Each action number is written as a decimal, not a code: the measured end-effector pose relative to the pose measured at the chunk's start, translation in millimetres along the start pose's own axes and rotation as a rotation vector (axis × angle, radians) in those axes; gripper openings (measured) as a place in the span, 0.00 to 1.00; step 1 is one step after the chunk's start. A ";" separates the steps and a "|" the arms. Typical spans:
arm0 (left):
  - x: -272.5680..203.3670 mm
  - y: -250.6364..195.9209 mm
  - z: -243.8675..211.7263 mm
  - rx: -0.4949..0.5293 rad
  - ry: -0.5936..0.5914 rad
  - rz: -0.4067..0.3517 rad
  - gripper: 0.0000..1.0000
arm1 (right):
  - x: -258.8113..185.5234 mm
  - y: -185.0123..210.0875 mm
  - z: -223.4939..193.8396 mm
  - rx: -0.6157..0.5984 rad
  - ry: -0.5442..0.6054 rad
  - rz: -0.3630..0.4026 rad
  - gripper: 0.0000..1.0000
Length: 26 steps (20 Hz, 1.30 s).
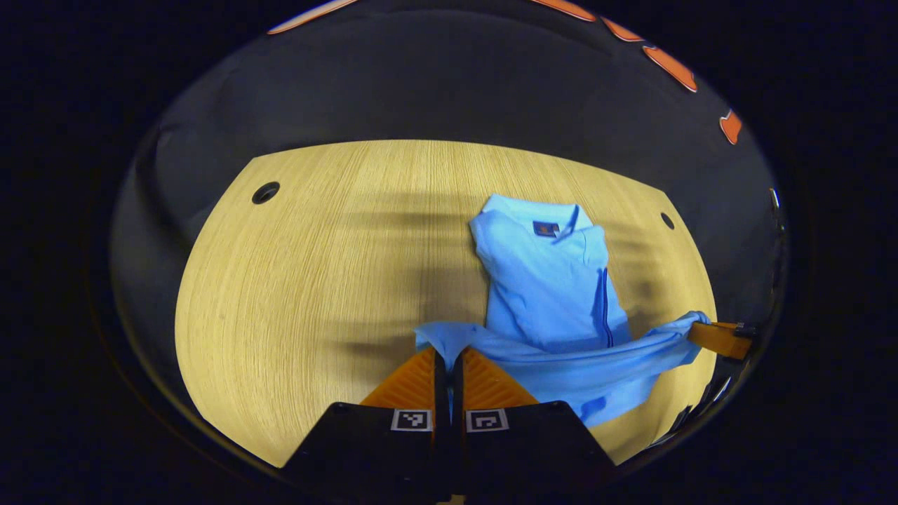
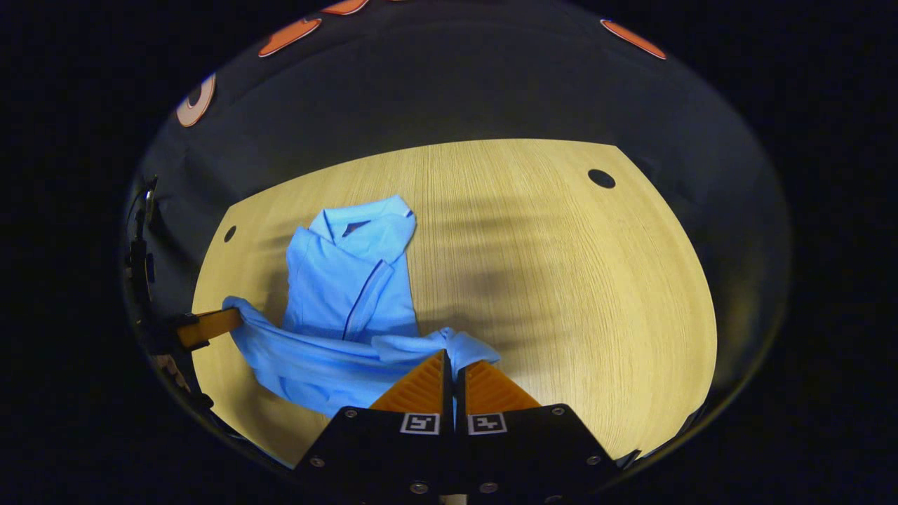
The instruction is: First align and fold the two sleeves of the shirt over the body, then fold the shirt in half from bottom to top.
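Left gripper (image 1: 447, 354): seen at 6 o'clock in the left gripper view, fingers drawn together and clamped on one bottom corner of the shirt (image 1: 554, 294). Hem is seen stretched from that corner toward 4 o'clock, where the right gripper (image 1: 705, 326) is met at its other end.

Right gripper (image 2: 449, 358): seen at 6 o'clock in the right gripper view, fingers likewise pressed together on the opposite hem corner of the shirt (image 2: 351, 294). Left gripper (image 2: 231, 319) is seen at 9 o'clock, at the far hem end.

Shirt: light blue, collar end laid on the table (image 1: 316, 280), pointing toward 12 o'clock from both grippers. Sleeves appear already folded over the body, though the fisheye edge is poor. Hem edge is held between the two grippers, sagging slightly midway.

Table (image 2: 561, 280): pale wood grain, dark round holes near its far corners.
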State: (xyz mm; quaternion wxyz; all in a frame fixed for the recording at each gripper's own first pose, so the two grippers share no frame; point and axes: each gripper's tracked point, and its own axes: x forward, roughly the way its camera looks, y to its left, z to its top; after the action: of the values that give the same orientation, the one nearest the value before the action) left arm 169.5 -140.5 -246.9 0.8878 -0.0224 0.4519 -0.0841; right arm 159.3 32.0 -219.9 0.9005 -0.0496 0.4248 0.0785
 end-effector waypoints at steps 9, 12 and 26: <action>42.0 16.6 73.6 0.069 -0.067 0.058 0.04 | 52.0 20.4 67.4 -0.082 -0.047 -0.034 0.00; 54.7 20.7 87.1 0.048 -0.090 0.065 0.04 | 73.8 25.8 75.2 -0.072 -0.045 -0.033 0.00; 27.0 27.5 114.9 0.034 -0.244 0.087 1.00 | 60.8 28.4 81.2 -0.062 -0.099 -0.010 1.00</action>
State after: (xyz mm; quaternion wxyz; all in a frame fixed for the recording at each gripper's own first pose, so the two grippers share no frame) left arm 281.3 -122.1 -203.8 0.9393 0.0024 0.3396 -0.0498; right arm 253.6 78.6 -216.1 0.9189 -0.0757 0.3767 0.0895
